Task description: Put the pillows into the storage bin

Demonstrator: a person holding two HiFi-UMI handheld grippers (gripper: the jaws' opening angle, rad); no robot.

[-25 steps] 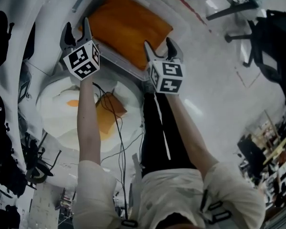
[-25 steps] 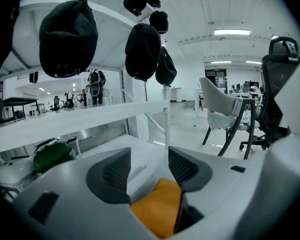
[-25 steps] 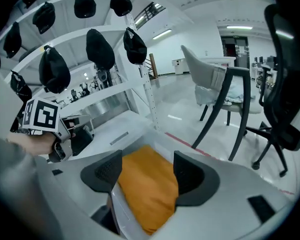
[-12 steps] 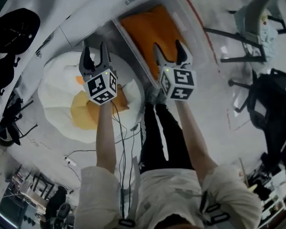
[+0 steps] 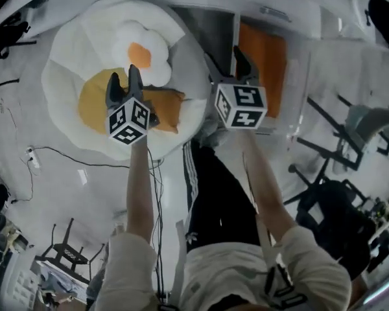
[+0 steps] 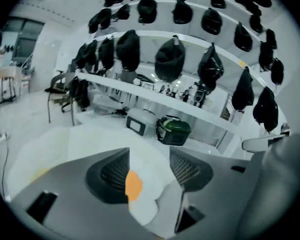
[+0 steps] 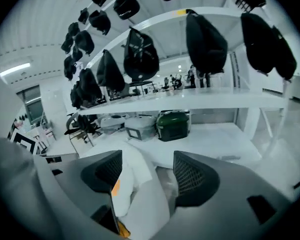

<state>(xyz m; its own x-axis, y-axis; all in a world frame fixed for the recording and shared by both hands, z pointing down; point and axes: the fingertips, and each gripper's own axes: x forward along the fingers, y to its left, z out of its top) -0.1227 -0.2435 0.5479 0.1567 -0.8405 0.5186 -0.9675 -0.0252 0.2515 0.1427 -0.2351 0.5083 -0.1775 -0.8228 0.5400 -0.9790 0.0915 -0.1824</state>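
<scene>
Tools hang empty: the left tool (image 5: 124, 76) has just been opening its jaws wider, and the right tool (image 5: 225, 58) is open too. Just past them lie egg pillows (image 5: 139, 50), not yet in the bin (image 5: 295, 63). Next, grab one.

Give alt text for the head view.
Both tools hover open and empty: the left tool, jaws just opening, over a round white egg cushion bearing a small egg pillow and an orange square pillow; the right tool near a clear bin holding another orange pillow.
</scene>
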